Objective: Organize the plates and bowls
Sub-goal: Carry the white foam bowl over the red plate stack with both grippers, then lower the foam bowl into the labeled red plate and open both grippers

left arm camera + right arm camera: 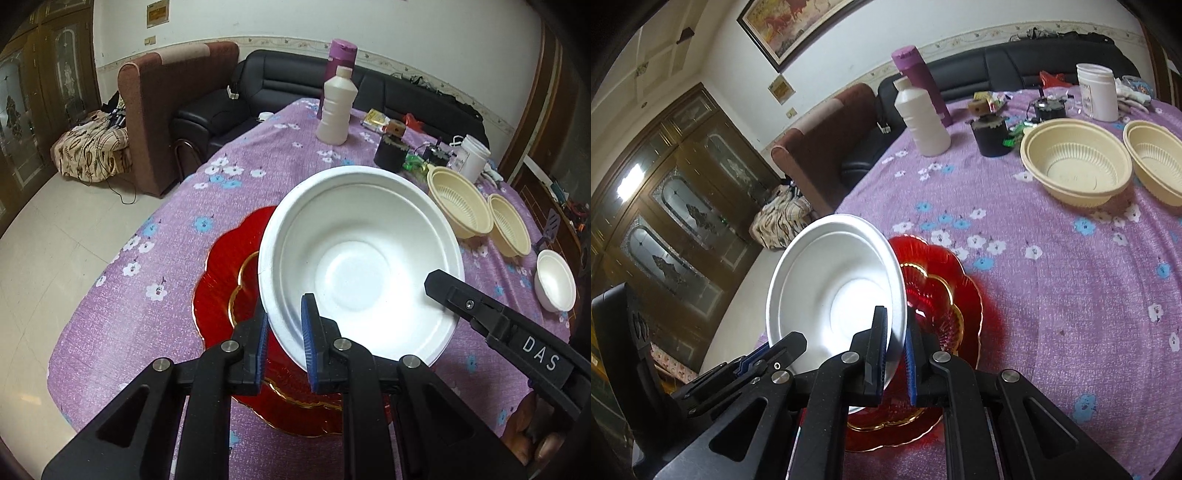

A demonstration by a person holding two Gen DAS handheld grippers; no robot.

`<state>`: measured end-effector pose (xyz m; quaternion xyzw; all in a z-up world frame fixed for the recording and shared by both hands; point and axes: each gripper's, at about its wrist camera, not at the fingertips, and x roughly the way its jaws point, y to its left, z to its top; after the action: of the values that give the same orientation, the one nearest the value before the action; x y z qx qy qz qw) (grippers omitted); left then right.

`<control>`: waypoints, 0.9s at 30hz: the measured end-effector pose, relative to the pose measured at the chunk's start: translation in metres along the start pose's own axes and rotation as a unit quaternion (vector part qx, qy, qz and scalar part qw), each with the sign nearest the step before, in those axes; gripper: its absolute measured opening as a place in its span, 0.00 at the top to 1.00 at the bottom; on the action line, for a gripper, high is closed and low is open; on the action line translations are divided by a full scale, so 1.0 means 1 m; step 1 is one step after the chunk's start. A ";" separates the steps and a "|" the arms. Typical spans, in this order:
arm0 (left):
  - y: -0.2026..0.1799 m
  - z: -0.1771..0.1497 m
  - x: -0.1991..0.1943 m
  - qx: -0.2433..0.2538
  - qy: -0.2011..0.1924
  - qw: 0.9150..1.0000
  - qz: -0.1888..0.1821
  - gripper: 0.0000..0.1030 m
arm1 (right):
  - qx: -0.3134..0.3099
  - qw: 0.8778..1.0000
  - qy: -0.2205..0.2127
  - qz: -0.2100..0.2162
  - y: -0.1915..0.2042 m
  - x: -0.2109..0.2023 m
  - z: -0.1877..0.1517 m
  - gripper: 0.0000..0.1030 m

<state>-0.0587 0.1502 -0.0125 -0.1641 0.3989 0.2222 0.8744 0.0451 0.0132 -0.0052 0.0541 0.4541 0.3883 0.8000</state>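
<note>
White foam bowl hangs tilted above the red scalloped glass plates, carried by both grippers at once. The left gripper has its blue pads closed down on the near rim wall, one pad outside and one inside. The right gripper is likewise pinched shut on the opposite side of the rim, and its black finger shows reaching over the bowl's edge in the left wrist view.

By its look the bowl is thin foam: very light, a little flexible, easily dented or cracked if squeezed hard, so the rim is the sensible place to hold it and a gentle grip should do. Held from two sides, it could buckle if the hands drift apart or together. The glass plates beneath look heavy, stiff and breakable, so setting the bowl down softly matters.

The plates sit near the table's near edge on the purple flowered tablecloth, with the floor just beyond on the left. Open cloth lies between the plates and the two cream plastic bowls toward the far right side. A small white foam bowl stands by the right edge. A white bottle, a purple flask and a dark jar crowd the far side, well apart from the held bowl.
</note>
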 end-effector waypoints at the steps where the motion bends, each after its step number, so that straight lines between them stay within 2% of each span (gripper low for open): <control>1: -0.001 -0.001 0.002 0.001 0.003 1.000 0.000 0.85 | 0.000 1.000 0.003 -0.003 -0.001 0.001 0.000 0.92; 27: 0.003 -0.011 0.011 0.014 0.017 1.000 0.011 0.85 | 0.007 0.999 0.035 -0.018 -0.009 0.018 -0.007 0.92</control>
<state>-0.0608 0.1507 -0.0276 -0.1509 0.4187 0.2229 0.8673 0.0502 0.0172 -0.0261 0.0377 0.4855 0.3726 0.7900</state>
